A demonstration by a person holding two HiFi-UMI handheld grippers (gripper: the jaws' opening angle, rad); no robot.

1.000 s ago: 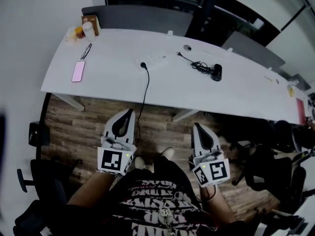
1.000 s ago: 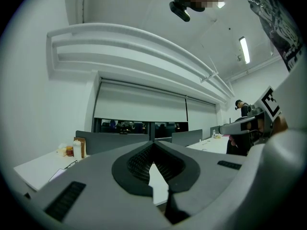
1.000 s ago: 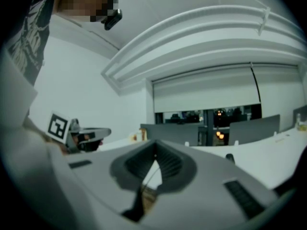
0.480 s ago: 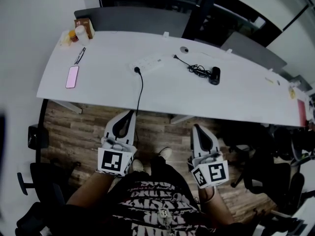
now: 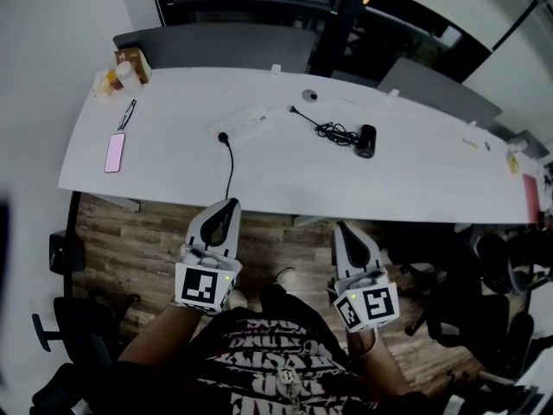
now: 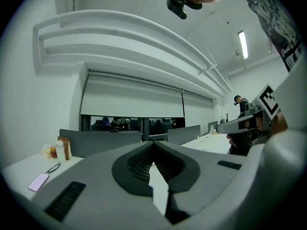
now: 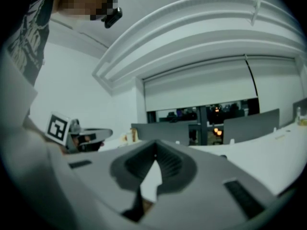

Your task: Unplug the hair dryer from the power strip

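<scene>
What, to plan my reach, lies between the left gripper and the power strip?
Head view: bare tabletop, crossed by a black cord running from the power strip.

We are in an office. A long white desk [image 5: 415, 180] runs across the room, with grey divider screens [image 5: 216, 46] standing along its far edge. Black swivel chairs [image 5: 454, 301] stand on the wood-look floor [image 5: 130, 240] at the near left and near right. On the desk lie a power strip [image 5: 242, 121], a phone [image 5: 115, 152] and a pair of glasses [image 5: 127, 115]. A roller blind [image 6: 132, 97] hangs over a wide window band [image 6: 129, 123], and a strip light [image 6: 243, 44] is set in the ceiling.
</scene>
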